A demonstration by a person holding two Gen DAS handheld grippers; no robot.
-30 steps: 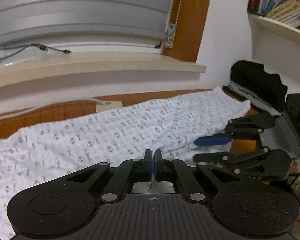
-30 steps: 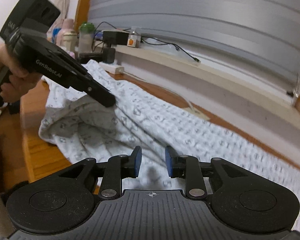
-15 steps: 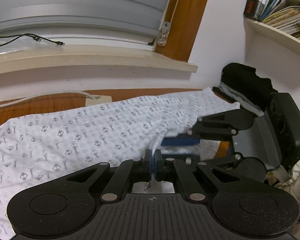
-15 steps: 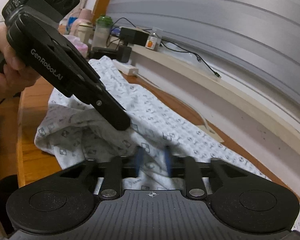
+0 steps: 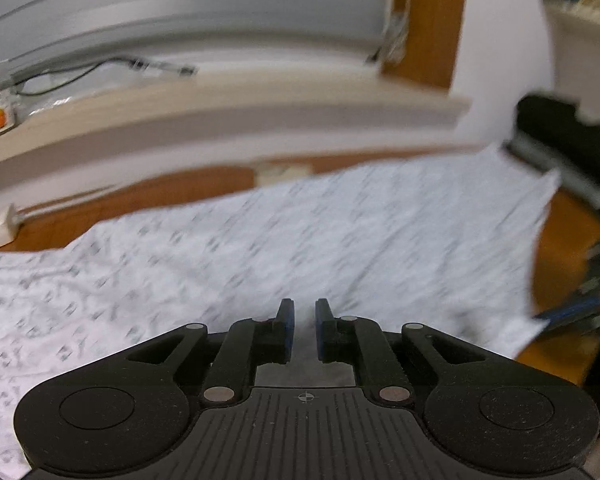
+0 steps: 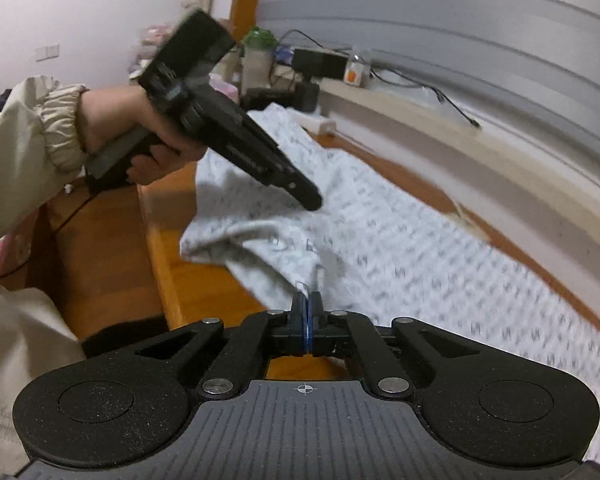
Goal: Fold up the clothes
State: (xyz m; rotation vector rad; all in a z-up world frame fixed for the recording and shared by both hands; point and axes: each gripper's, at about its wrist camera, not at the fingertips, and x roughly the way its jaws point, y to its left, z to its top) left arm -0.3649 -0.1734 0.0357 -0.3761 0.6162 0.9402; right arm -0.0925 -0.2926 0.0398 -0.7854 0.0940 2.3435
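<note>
- Since a second ago, the cloth (image 5: 340, 240) has been released by the left hand-held gripper (image 5: 304, 320), now parted.
- A cloth edge is pinched by the closed right hand-held gripper (image 6: 307, 304).
- The cloth is spread on the worktop (image 6: 188, 280).

Open wooden surface (image 6: 204, 280) along the near edge beside the patterned cloth (image 6: 420, 256), hemmed behind by the sill (image 6: 480, 140) and its clutter of bottles (image 6: 258, 56), with what looks like a dark pile (image 5: 560, 136) closing the blurred far end.
</note>
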